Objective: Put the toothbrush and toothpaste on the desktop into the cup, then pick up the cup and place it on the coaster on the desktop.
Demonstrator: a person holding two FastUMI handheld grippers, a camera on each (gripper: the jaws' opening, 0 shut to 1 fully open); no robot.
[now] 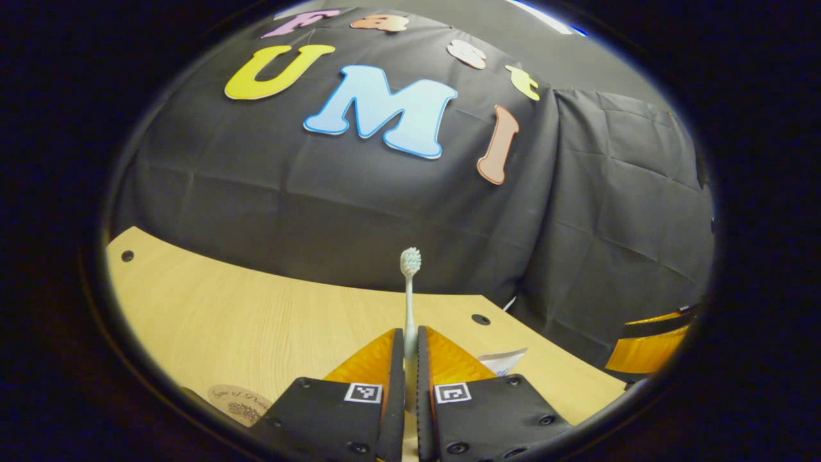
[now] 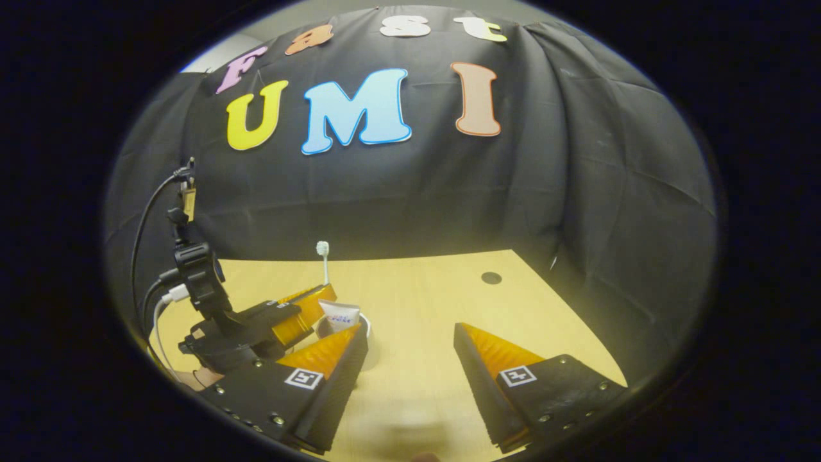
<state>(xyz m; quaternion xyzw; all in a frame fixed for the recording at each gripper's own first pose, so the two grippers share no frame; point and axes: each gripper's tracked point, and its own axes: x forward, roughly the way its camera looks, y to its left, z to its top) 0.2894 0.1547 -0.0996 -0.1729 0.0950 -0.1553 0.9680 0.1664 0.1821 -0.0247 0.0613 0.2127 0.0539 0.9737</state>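
The left hand-held gripper [image 1: 410,359] is pinching the toothbrush [image 1: 410,289] upright between its fingers above the surface [image 1: 224,321], while the right hand-held gripper [image 2: 410,359] is hanging open just right of the cup [image 2: 327,326] holding the toothpaste [image 2: 338,316].

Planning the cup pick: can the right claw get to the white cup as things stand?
Probably yes. The right claw is open, and the white cup sits just past its left finger on the light wooden desktop. The left claw, gripping the pale toothbrush, crowds the cup's far side.

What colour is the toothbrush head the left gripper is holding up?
White or very pale bristles on the toothbrush, handle pale too; clearest in the left gripper view, clamped by the left gripper.
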